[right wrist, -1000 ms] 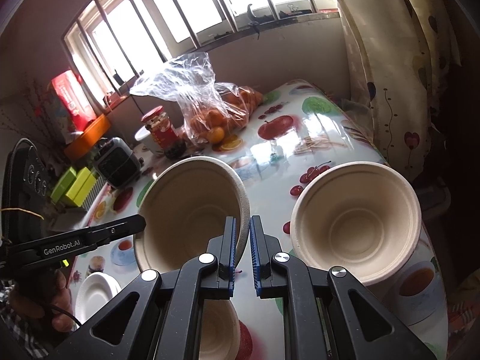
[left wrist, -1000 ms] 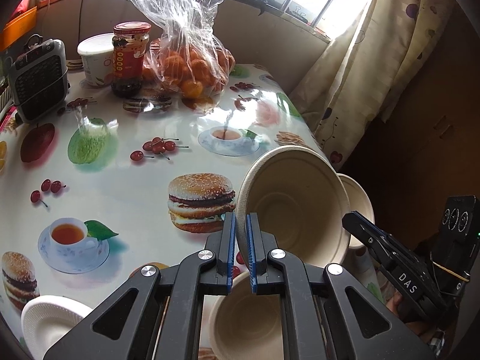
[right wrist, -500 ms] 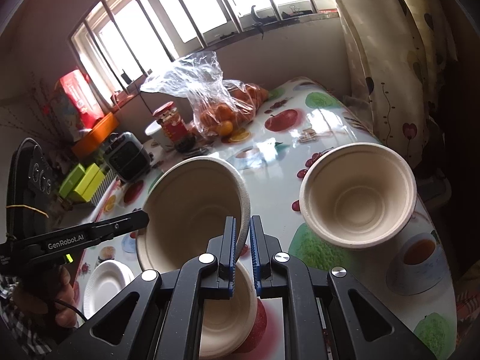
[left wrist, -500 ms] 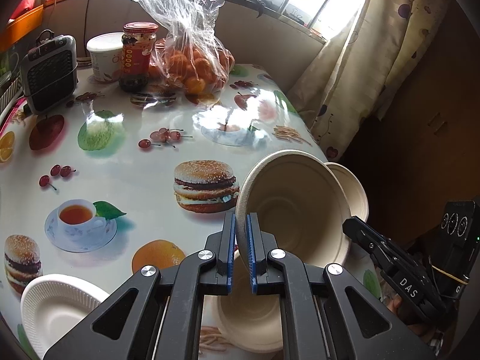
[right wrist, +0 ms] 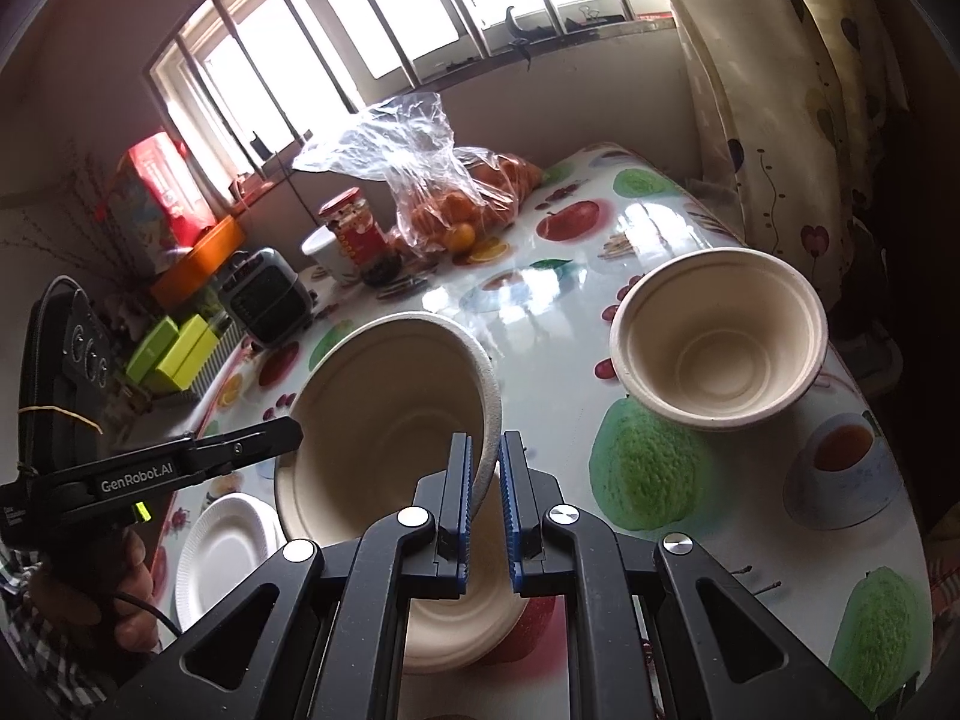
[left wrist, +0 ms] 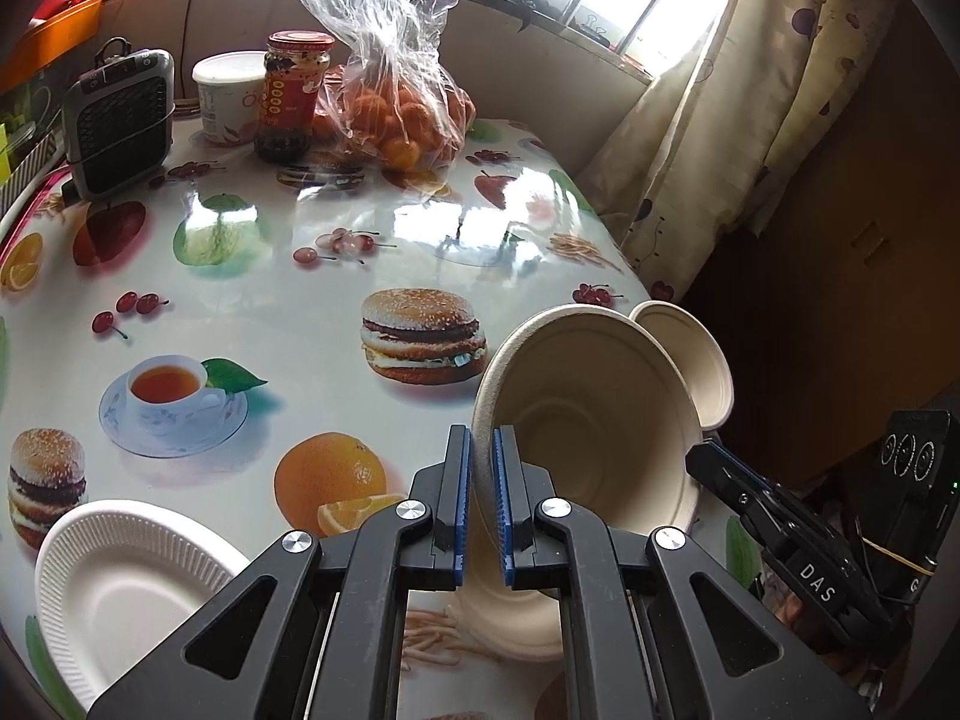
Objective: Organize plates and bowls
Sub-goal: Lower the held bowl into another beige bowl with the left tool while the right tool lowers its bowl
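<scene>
Both tools grip the same tilted bowl (left wrist: 591,420) by its rim: the left tool (left wrist: 480,504) is clenched on one side, the right tool (right wrist: 485,504) on the opposite side. The tilted bowl hangs just above a lower bowl (right wrist: 456,630) on the table (left wrist: 240,276). Right of the tilted bowl, apart, sits a third bowl (right wrist: 717,336); to its left lies a white plate (left wrist: 126,588).

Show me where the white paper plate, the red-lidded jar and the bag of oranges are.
White paper plate (left wrist: 129,585), left wrist view, on its flat centre.
Red-lidded jar (left wrist: 292,99), left wrist view, on its label.
Bag of oranges (left wrist: 399,114), left wrist view, on the fruit inside the plastic.
</scene>
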The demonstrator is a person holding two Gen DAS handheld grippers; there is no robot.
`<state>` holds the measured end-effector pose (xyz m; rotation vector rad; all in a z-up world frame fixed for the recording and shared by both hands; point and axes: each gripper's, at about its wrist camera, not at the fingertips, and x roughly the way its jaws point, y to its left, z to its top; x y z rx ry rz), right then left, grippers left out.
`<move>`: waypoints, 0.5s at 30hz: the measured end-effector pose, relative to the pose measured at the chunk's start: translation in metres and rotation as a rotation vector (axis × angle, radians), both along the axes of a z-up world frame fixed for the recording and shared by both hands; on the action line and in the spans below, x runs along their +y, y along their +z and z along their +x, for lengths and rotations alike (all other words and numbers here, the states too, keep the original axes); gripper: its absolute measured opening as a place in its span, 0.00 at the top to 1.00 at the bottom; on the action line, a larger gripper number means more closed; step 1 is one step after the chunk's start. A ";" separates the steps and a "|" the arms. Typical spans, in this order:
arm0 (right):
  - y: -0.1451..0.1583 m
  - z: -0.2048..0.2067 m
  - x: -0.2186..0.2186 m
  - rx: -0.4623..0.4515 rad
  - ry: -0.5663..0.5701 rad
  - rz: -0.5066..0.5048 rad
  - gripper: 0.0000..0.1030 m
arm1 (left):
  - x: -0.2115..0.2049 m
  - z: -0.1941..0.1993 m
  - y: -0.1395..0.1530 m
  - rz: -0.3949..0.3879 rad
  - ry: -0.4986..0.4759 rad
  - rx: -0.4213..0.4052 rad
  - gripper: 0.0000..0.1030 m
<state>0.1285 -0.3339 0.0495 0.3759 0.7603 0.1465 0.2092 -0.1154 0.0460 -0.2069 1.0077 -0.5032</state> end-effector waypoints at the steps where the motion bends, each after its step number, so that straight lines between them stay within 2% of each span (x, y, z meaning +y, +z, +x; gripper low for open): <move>1: 0.000 -0.001 0.001 0.000 -0.001 0.000 0.90 | 0.001 -0.002 0.000 0.000 -0.002 -0.002 0.92; 15: -0.002 -0.013 0.006 0.003 -0.002 -0.006 0.90 | 0.008 -0.015 -0.004 -0.005 -0.004 0.005 0.92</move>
